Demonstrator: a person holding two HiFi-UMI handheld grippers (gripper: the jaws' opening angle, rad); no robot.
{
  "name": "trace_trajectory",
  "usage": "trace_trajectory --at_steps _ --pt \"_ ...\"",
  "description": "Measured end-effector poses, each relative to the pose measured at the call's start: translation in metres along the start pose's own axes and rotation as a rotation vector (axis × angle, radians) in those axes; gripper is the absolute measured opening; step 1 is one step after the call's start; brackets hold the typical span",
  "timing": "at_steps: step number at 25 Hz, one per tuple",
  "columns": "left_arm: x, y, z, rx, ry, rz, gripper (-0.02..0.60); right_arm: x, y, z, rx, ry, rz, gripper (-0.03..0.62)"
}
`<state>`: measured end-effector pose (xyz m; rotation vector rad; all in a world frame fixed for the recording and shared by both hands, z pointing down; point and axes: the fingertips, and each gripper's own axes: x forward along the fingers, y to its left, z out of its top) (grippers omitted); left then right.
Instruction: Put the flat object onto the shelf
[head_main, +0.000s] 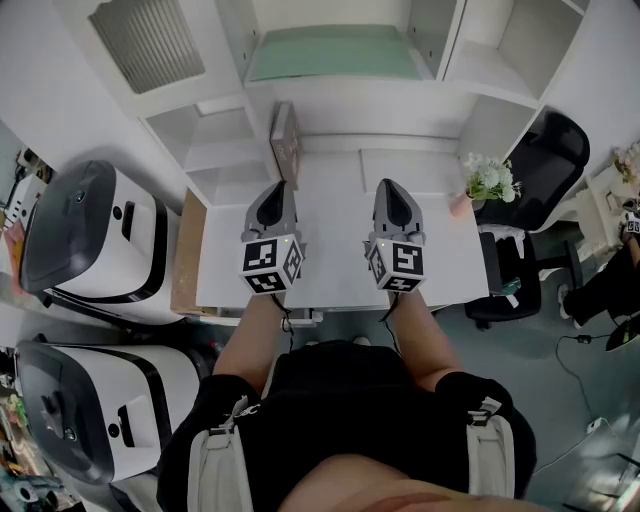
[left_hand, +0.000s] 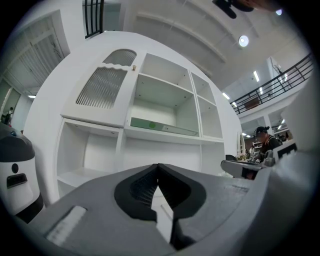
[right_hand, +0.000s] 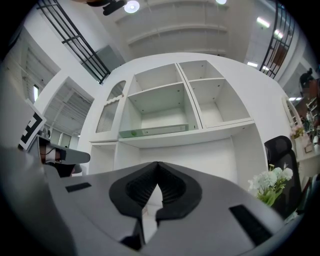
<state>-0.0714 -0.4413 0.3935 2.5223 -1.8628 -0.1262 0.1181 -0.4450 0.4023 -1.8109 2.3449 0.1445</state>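
Pinkish-brown flat object (head_main: 285, 140) stands on edge (thin, rectangular) at desk (head_main: 335, 225) back.

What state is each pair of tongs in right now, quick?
Left tongs: closed, nothing between them.
Right tongs: closed, nothing between them.

We see a white wooden shelf unit (head_main: 470, 70) holding a pale green flat panel (head_main: 335, 55). Our left gripper (head_main: 279, 187) and right gripper (head_main: 388, 184) are grey, their cubes patterned with black-and-white squares. The thin flat board (head_main: 286, 140) is pinkish-brown, the small flower bunch (head_main: 488, 178) is white with green leaves, and the padded swivel chair (head_main: 550, 150) is black.
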Motion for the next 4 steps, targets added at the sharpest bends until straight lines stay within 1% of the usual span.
trace_trajectory --at_steps 4 --pt "0.0011 -0.0023 0.0052 -0.002 -0.014 -0.001 0.017 0.0000 0.0016 0.0008 0.005 -0.001 0.006 -0.002"
